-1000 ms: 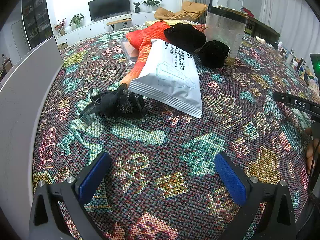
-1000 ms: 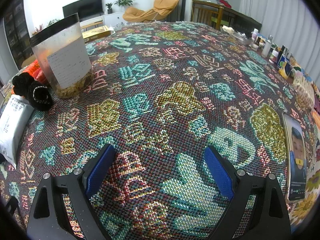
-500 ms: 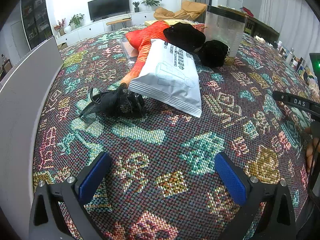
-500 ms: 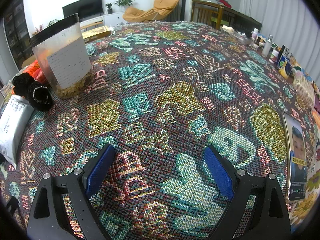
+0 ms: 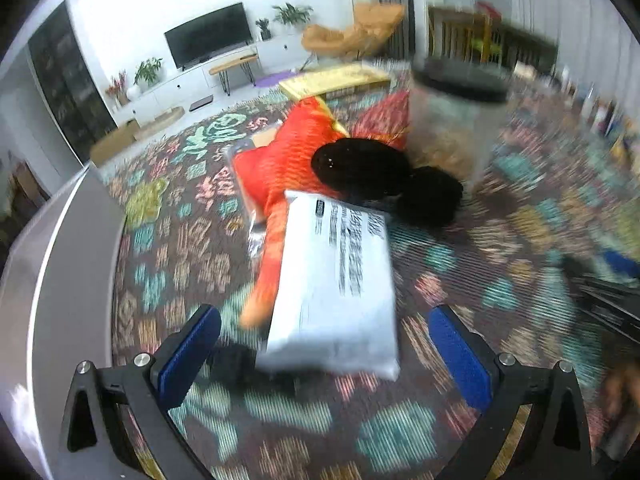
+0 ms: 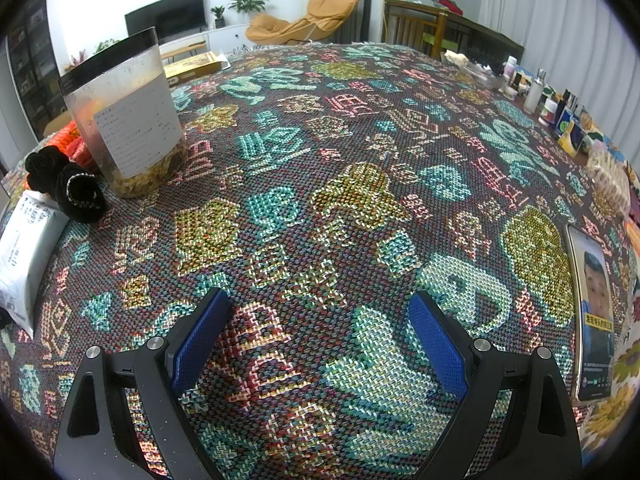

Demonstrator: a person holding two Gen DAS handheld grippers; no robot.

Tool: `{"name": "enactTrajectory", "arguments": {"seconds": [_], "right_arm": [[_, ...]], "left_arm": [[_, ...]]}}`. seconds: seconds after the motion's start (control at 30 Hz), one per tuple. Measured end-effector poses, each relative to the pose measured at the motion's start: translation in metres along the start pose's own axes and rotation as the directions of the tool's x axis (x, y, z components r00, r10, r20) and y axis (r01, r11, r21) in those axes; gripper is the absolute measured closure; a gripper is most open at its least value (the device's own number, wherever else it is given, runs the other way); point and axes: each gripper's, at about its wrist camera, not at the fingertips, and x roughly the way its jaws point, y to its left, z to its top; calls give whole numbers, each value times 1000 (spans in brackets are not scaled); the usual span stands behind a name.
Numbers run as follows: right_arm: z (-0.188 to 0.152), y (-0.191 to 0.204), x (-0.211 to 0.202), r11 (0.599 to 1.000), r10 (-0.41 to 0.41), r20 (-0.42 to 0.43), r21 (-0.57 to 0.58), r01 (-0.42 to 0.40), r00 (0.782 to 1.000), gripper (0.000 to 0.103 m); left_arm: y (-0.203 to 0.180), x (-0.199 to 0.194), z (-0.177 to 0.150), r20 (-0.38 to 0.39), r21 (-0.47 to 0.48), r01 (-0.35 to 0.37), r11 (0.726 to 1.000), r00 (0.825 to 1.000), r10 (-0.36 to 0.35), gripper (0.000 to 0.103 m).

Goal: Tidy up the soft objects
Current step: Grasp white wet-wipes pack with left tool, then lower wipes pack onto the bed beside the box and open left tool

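Nothing looks sorted yet: the soft things lie heaped together on the bench (image 6: pixel 360 184). The white pack (image 5: pixel 336 292) rests partly on the orange toy (image 5: pixel 276 168), with the black hats (image 5: pixel 384 176) just beyond, beside the jar (image 6: pixel 124 116). The left claw (image 5: pixel 324 356) is spread wide and empty, near the pack's edge. The right claw (image 6: pixel 320 344), also released, hovers well apart over bare cloth. All sorting remains.

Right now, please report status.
Left gripper open, nearing white pack. Right gripper open, over bare cloth. Black item beside pack.
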Motion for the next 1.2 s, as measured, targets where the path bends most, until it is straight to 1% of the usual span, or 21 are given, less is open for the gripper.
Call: {"name": "enactTrajectory", "arguments": {"seconds": [0.03,0.07,0.1,0.13,0.17,0.2,0.27,0.37,0.4,0.47,0.53,0.67,0.8,1.0,1.03,1.07,1.1,1.17,1.2], "right_arm": [[0,0,0,1000,0,0,0,0,1000,10],[0,0,0,1000,0,0,0,0,1000,10],[0,0,0,1000,0,0,0,0,1000,10],[0,0,0,1000,0,0,0,0,1000,10],[0,0,0,1000,0,0,0,0,1000,10],[0,0,0,1000,0,0,0,0,1000,10],[0,0,0,1000,0,0,0,0,1000,10],[0,0,0,1000,1,0,1,-1,1000,10],[0,0,0,1000,1,0,1,-1,1000,10],[0,0,0,1000,0,0,0,0,1000,10],[0,0,0,1000,1,0,0,-1,1000,10],[0,0,0,1000,1,0,0,-1,1000,10],[0,0,0,1000,1,0,0,-1,1000,10],[0,0,0,1000,1,0,0,-1,1000,10],[0,0,0,1000,1,0,0,-1,1000,10],[0,0,0,1000,1,0,0,-1,1000,10],[0,0,0,1000,1,0,1,-1,1000,10],[0,0,0,1000,1,0,1,-1,1000,10],[0,0,0,1000,1,0,1,-1,1000,10]], "left_arm": [[-2,14,5,-34,15,-21,1000,999,22,1],[-3,26,8,-69,22,-35,999,997,36,4],[-4,37,8,-106,25,-38,999,994,41,9],[-4,42,8,-124,24,-22,999,992,25,18],[0,37,9,-97,8,-3,1000,995,4,36],[2,33,10,-96,11,-6,1000,995,7,37],[9,21,10,-80,5,28,1000,996,-27,41],[24,-8,4,-48,-36,88,995,995,-90,41],[34,-24,-1,-31,-62,116,991,993,-118,41],[42,-45,-11,-10,-94,139,986,990,-141,41],[56,-68,-28,10,-132,149,980,989,-149,41],[65,-94,-70,-2,-196,139,971,990,-143,41],[77,-90,-113,-42,-255,103,961,992,-118,41],[84,-58,-146,-107,-350,77,933,987,-121,40],[84,-56,-147,-91,-351,78,933,989,-117,37],[82,-57,-149,-69,-345,72,936,992,-102,29],[80,-55,-149,-78,-335,59,940,993,-90,25],[75,-50,-150,-86,-294,50,955,993,-78,13],[70,-47,-151,-92,-259,34,965,994,-59,11]]}}
